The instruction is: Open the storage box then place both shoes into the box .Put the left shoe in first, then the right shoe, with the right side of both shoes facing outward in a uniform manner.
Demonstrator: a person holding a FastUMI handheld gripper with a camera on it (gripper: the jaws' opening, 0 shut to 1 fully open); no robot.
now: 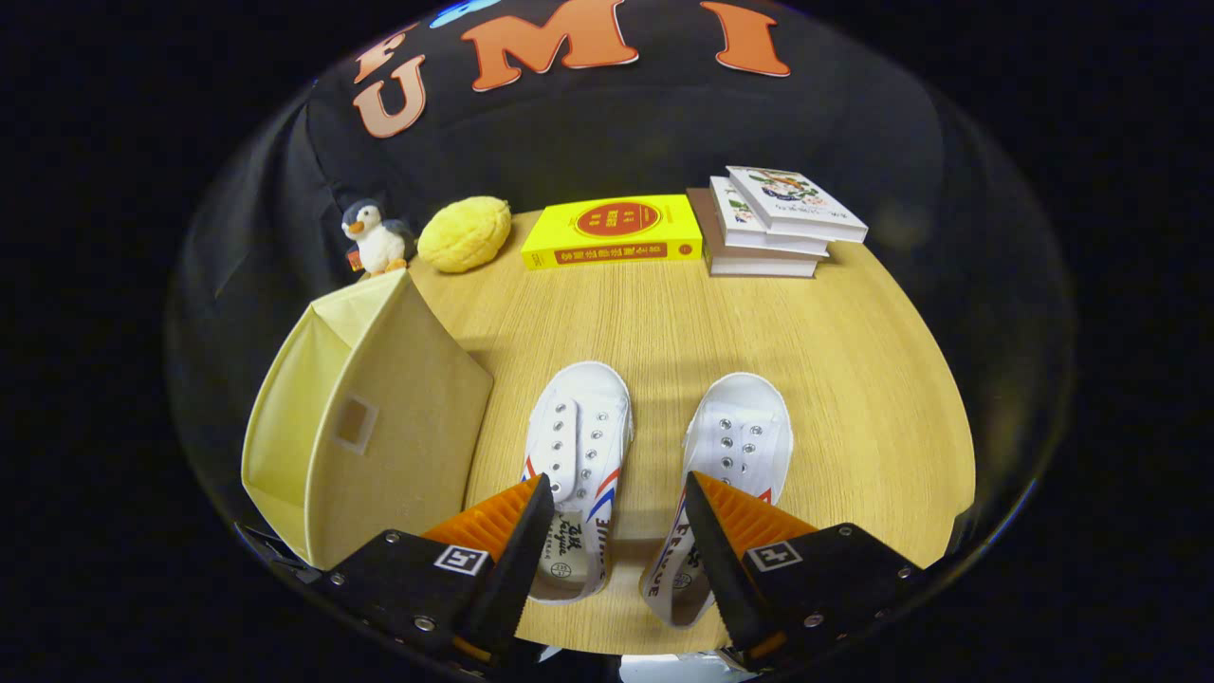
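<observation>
Two white canvas shoes lie side by side on the wooden table (664,313), toes pointing away from me. The left shoe (580,446) has red and blue stripes on its side; the right shoe (735,441) sits a little apart from it. My gripper (618,517) is open above their heels, one finger over each shoe's heel end, nothing held. The cream fabric storage box (379,427) stands left of the left shoe, its lid shut and a small clear label window on the side facing the shoes.
Along the table's back edge sit a toy penguin (375,239), a yellow plush lump (465,233), a yellow book (612,230) and a stack of books (773,223). Bare wood stretches between the shoes and these items.
</observation>
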